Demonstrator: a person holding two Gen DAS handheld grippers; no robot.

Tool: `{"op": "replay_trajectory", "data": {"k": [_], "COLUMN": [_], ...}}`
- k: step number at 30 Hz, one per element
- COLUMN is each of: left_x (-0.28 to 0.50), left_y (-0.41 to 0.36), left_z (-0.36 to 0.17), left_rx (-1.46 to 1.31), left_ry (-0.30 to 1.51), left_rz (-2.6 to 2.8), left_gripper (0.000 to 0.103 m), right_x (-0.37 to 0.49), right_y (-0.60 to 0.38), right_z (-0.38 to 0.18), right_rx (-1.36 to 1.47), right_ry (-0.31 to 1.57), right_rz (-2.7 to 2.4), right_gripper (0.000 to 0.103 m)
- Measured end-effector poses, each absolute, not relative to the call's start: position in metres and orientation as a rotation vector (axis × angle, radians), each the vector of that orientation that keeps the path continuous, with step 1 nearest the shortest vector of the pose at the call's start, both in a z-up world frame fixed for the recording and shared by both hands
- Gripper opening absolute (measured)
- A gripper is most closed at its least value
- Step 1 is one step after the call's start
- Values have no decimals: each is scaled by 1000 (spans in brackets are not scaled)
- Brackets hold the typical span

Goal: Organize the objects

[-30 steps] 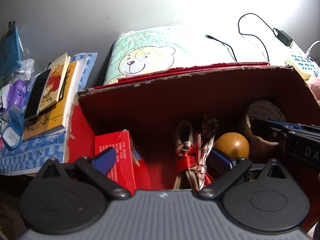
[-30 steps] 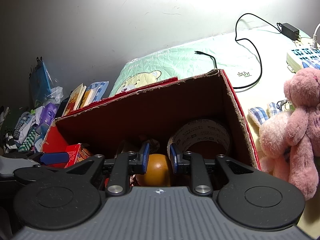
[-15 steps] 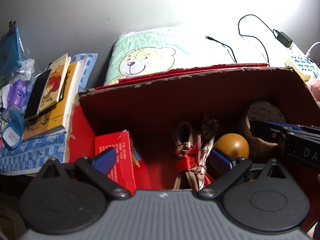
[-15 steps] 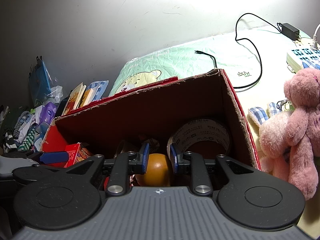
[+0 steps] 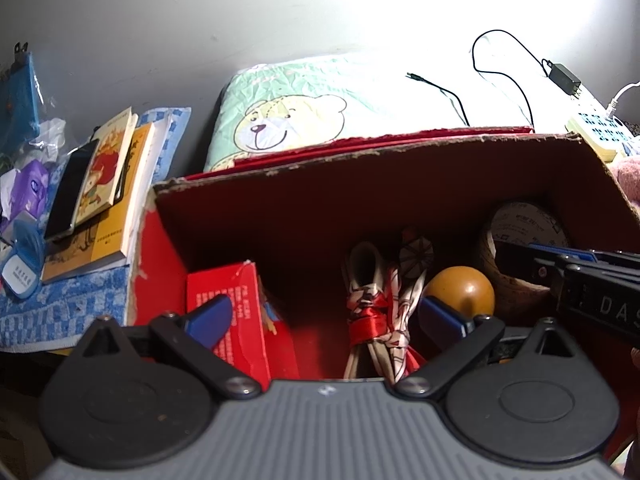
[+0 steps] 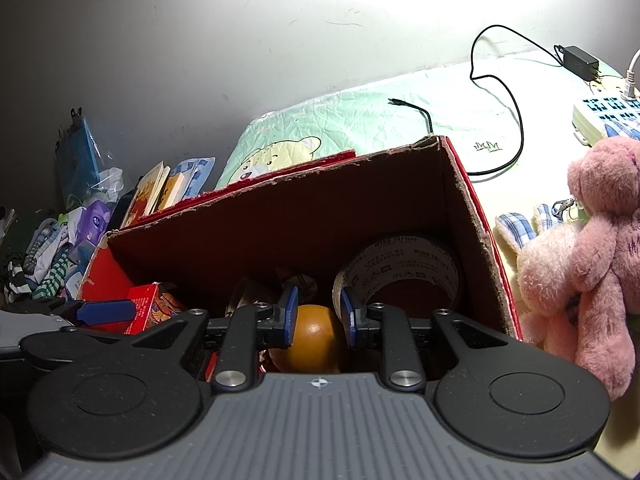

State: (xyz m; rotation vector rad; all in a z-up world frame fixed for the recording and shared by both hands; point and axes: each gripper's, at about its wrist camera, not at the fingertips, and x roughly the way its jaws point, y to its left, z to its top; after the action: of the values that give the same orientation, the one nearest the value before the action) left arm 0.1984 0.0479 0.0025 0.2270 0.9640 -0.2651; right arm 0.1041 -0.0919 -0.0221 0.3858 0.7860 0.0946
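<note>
Right gripper (image 6: 318, 317): part-open, empty, round orange ball (image 6: 308, 338) just ahead at 12 o'clock.
Left gripper (image 5: 324, 318): wide open, empty, farther.

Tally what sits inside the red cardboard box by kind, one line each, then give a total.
Inside the cardboard box:
Red packet: 1
Tied scarf bundle: 1
Orange ball: 1
Tape roll: 1
Total: 4 that show; the box floor near the cameras is hidden by the grippers.
</note>
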Motion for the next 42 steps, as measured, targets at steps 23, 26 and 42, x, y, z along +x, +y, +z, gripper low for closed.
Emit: {"op": "replay_trajectory", "data": {"k": [23,26,42], "left_x": [199,198,198], "left_y": [49,49,45], "left_z": [1,0,-1], "left_rx": [234,238,256], "left_ry": [963,964,965], "left_rz": [-255,-251,-252], "left_gripper": [100,100,100], "right_x": [106,107,104], "right_y": [-92,-92,-92], "right_z": [-23,-23,-21], "right_rx": [378,378,384], "right_ry": [803,802,787], "right_rz": [99,99,99], "right_gripper": [25,25,25]}}
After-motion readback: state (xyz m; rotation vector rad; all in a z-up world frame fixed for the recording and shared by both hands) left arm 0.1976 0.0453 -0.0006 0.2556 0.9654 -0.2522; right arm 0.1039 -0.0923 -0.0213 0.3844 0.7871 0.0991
